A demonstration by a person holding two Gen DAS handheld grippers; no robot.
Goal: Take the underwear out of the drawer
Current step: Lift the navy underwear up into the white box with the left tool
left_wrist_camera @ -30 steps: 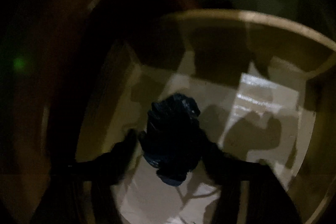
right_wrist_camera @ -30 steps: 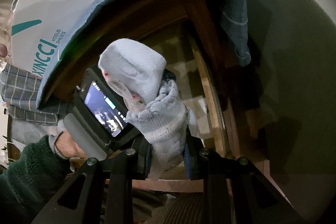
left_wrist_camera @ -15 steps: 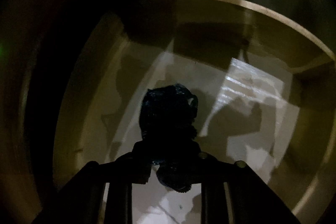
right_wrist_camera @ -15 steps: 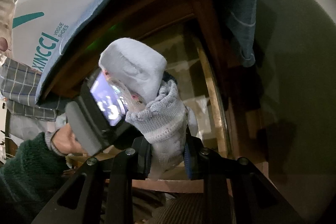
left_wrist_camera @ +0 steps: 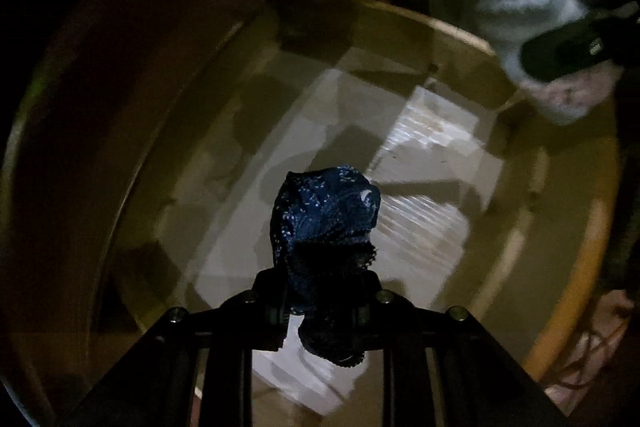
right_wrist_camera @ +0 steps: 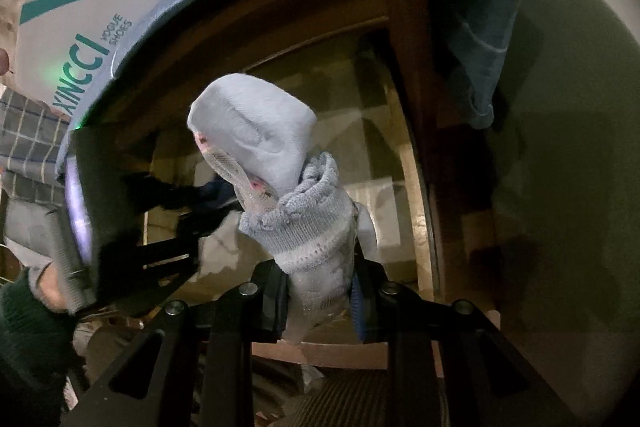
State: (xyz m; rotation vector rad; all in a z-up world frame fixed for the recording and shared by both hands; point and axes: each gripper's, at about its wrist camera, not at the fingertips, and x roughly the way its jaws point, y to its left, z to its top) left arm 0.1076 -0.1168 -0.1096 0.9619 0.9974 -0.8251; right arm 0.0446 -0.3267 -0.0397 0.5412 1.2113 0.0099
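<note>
While the dark blue underwear is pinched in the left tongs, it's hanging above the floor of the drawer, so I'd call this the lift-out step, roughly midway. It's a bunched-up bit of navy fabric with a speckled pattern and a lacy-looking edge, sticking up past the fingertips with a tail drooping below them. The jaws are clamped on it from both sides.

Below the underwear the drawer bottom shows a pale liner with light patches and shadows; I can't make out anything else lying in there, but it's dim and blurry. The wooden drawer wall curves around behind and to the right of it.

Up and to the right of the underwear, at the drawer's far corner, you can see the pale grey garment that the right tongs are gripping. In the right wrist view it looks like soft knit stuff, maybe a sock pair or similar, can't say for sure. Those jaws are closed tight on it too.

Past that there's a blue cloth draped over the top of the wooden cabinet and a XINCCI shoe box sitting on it.

Next move, I reckon: pull the left tongs back clear of the drawer's front edge without letting that dangling tail snag on the wood.
</note>
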